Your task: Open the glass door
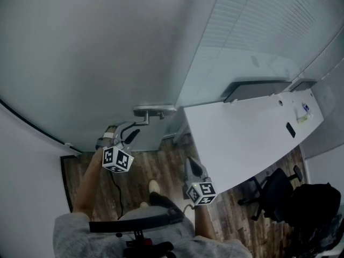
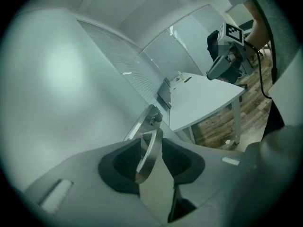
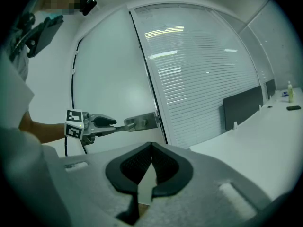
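Observation:
The frosted glass door (image 1: 97,63) fills the left of the head view. Its metal lever handle (image 1: 153,110) sticks out from the door's right edge. My left gripper (image 1: 130,135) reaches up to the lever's end. In the left gripper view the curved metal lever (image 2: 147,150) lies between the jaws of the left gripper (image 2: 154,157); they stand apart, with a gap beside the lever. The right gripper view shows the left gripper (image 3: 110,124) at the handle (image 3: 137,123). My right gripper (image 1: 192,163) hangs lower, right of the door, shut and holding nothing.
A white desk (image 1: 242,138) stands right of the door, close to my right gripper. Behind it runs a glass partition with blinds (image 1: 258,31). A black office chair (image 1: 274,190) sits on the wood floor (image 1: 161,165). A cable hangs from the left gripper.

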